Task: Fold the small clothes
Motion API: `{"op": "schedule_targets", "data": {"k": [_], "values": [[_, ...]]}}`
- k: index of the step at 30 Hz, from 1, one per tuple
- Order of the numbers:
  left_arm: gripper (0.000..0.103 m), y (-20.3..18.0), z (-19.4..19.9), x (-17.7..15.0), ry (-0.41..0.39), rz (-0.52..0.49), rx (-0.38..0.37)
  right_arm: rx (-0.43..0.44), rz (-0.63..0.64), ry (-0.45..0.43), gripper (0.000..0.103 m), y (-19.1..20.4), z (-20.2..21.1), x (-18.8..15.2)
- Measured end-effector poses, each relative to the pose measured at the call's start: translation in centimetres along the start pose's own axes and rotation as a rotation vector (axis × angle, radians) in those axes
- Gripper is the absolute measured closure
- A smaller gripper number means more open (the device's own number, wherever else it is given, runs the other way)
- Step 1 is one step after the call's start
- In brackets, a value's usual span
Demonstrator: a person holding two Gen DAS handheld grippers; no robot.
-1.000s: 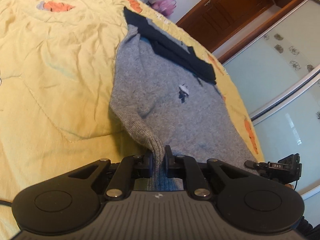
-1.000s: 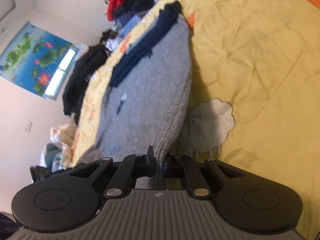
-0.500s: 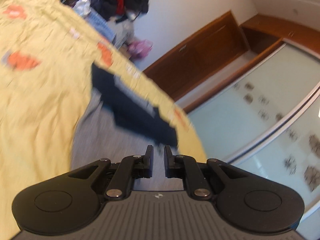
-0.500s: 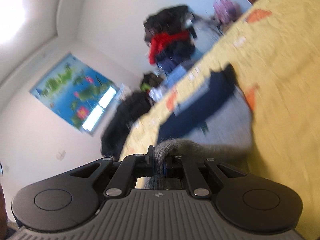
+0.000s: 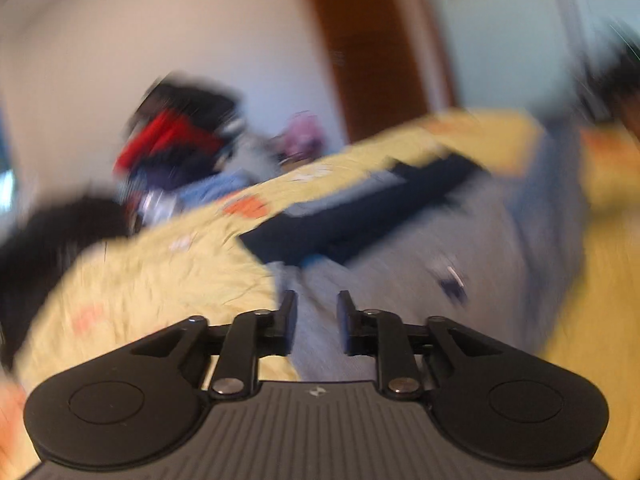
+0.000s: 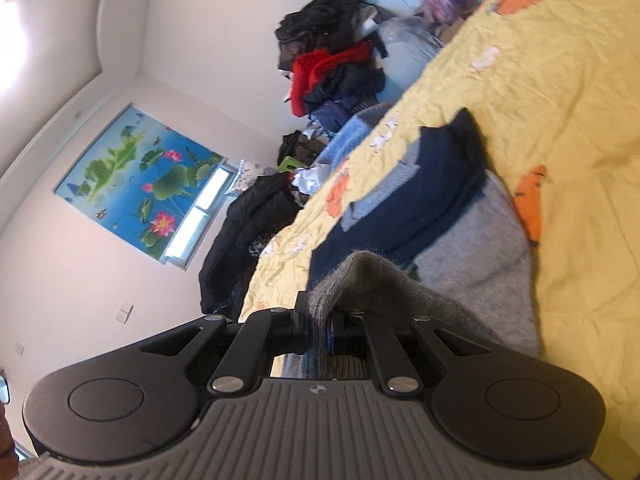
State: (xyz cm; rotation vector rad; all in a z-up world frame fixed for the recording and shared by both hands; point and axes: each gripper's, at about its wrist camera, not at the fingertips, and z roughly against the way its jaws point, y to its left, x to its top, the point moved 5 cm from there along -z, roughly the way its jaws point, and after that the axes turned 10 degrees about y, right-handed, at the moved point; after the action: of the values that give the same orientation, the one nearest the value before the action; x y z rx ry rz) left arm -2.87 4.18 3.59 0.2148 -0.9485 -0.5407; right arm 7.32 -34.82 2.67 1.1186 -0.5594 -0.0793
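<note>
A grey knit sweater with a dark navy band lies on the yellow bedspread. My left gripper is open and empty just above the sweater's near edge; this view is blurred by motion. My right gripper is shut on a fold of the grey sweater's ribbed edge and holds it lifted over the rest of the garment. The navy band lies beyond it on the bedspread.
A heap of dark and red clothes stands past the bed's far edge, with a black jacket draped beside it. A lotus picture hangs on the wall. A brown wooden door stands behind the bed.
My left gripper has let go of the sweater's edge and opened wider, swinging round. My right gripper has kept its hold and lifted the edge over the garment.
</note>
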Motion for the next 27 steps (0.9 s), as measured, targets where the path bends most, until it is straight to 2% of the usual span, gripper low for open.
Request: {"op": "schedule_targets", "data": {"k": [1, 2, 4, 6, 10, 14, 17, 21, 27], "values": [[0.065, -2.1, 0.6, -0.7, -0.018, -0.123, 0.013, -0.002, -0.008, -0.002, 0.086, -0.2, 0.0, -0.1], [0.05, -3.9, 1.0, -1.5, -0.038, -0.23, 0.019, -0.001, -0.008, -0.003, 0.086, -0.2, 0.2, -0.3], [0.034, -6.4, 1.2, -2.6, -0.064, -0.374, 0.015, 0.004, 0.002, -0.003, 0.086, 0.2, 0.4, -0.7], [0.034, -7.5, 1.0, -2.9, -0.078, -0.429, 0.004, 0.007, 0.011, 0.001, 0.086, 0.7, 0.6, -0.9], [0.035, -7.8, 0.1, -2.2, -0.086, -0.428, -0.015, 0.005, 0.032, 0.006, 0.086, 1.7, 0.9, -1.4], [0.034, -8.2, 0.5, -2.3, -0.079, -0.471, -0.098, 0.004, 0.028, 0.0, 0.086, 2.0, 1.6, -1.7], [0.034, -8.3, 0.3, -2.4, -0.084, -0.495, -0.081, 0.006, 0.032, 0.003, 0.086, 2.0, 1.8, -1.8], [0.034, -8.5, -1.3, -2.9, -0.024, -0.491, -0.106, 0.009, 0.023, 0.008, 0.086, 1.8, 1.2, -1.7], [0.034, -8.7, -0.8, -2.8, -0.047, -0.521, -0.112, 0.009, 0.034, 0.021, 0.086, 2.2, 0.9, -1.7]]}}
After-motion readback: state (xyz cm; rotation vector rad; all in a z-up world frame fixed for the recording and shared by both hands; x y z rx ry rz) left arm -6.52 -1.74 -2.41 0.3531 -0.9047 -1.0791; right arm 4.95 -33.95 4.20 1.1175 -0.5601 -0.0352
